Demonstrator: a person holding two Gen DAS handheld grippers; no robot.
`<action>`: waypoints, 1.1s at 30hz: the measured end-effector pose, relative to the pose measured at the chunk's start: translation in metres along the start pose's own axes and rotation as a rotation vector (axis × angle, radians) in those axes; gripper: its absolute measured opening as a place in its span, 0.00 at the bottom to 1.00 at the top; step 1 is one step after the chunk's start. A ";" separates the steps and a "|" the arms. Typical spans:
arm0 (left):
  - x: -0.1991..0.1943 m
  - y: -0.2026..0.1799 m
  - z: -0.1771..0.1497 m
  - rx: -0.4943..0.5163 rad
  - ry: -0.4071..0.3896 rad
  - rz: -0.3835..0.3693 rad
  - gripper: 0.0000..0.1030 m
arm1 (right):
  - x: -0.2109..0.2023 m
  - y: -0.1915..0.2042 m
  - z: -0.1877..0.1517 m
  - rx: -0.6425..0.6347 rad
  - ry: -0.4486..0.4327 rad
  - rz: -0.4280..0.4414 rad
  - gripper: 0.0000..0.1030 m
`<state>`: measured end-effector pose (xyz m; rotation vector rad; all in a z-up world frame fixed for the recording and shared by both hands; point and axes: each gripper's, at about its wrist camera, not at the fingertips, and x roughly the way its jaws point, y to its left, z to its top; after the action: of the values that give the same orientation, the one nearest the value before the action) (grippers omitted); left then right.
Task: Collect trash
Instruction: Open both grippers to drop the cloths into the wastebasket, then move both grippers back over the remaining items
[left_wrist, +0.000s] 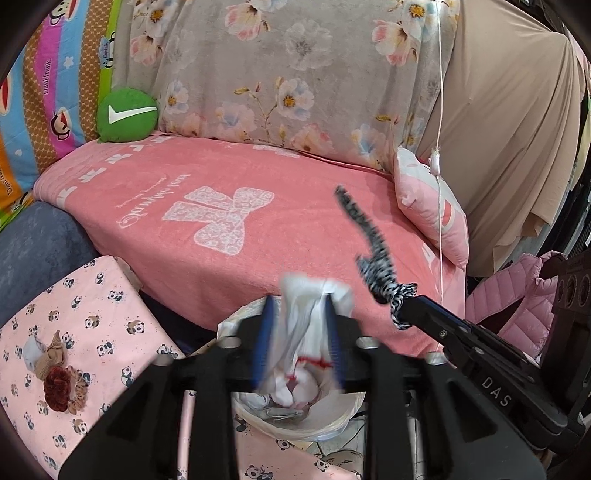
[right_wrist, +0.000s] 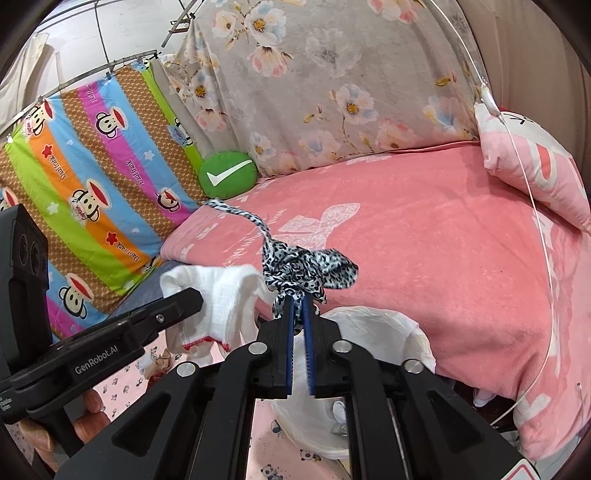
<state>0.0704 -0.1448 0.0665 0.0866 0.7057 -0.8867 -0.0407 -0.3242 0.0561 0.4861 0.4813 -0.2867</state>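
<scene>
Hanging blurred between left gripper (left_wrist: 299, 332) spread jaws at lower centre, white sock (left_wrist: 306, 332) over lined bin (left_wrist: 295, 421); whether pads press it, cannot tell. Right wrist view: right gripper (right_wrist: 299, 325) pinching leopard-print cloth (right_wrist: 306, 269) mid-frame, bin below
</scene>
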 end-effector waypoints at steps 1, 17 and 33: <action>-0.001 0.001 -0.001 -0.010 -0.010 0.009 0.54 | 0.000 -0.001 -0.001 0.004 0.002 0.001 0.12; -0.008 0.026 -0.007 -0.079 -0.027 0.072 0.58 | 0.004 0.002 -0.006 0.005 0.020 0.009 0.22; -0.027 0.096 -0.035 -0.209 -0.025 0.192 0.58 | 0.032 0.055 -0.030 -0.068 0.104 0.068 0.22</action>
<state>0.1113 -0.0524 0.0349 -0.0419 0.7496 -0.6258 -0.0036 -0.2672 0.0373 0.4512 0.5728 -0.1793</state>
